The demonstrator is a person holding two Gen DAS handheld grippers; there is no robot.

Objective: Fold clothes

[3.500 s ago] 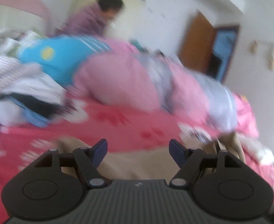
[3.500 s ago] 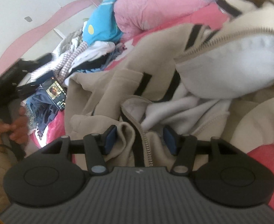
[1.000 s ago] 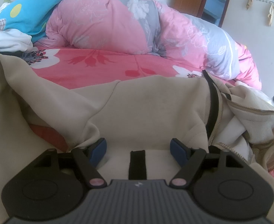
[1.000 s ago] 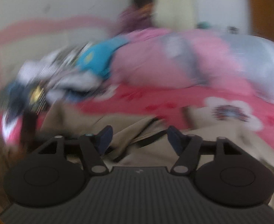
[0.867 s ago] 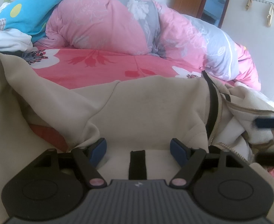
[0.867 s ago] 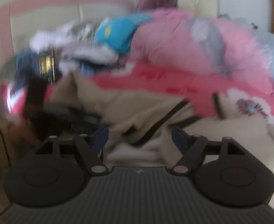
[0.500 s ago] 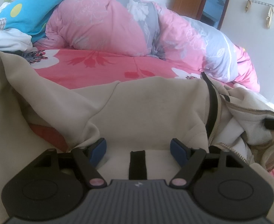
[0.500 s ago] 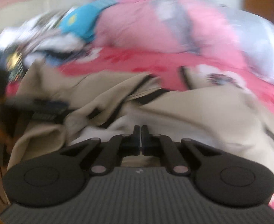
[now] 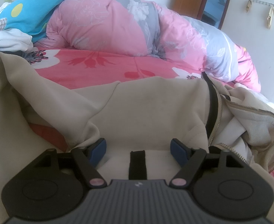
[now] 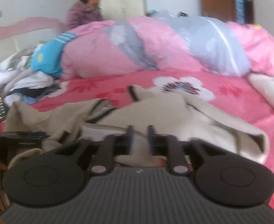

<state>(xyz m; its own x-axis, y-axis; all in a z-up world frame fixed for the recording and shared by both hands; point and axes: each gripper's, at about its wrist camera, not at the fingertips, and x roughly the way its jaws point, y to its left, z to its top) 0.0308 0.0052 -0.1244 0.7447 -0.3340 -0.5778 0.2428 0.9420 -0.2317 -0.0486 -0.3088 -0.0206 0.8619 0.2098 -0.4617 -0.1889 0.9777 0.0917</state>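
Pink floral bed [image 9: 107, 65], beige jacket [image 9: 146, 108], quilt [image 9: 107, 24]

Soft daylight; left view sharp, right motion-blurred (fisheye-bent edges).

Right gripper [image 10: 138, 137] jaws reopening after snapping shut half a second ago, now low over the beige jacket [image 10: 155, 110], view levelled
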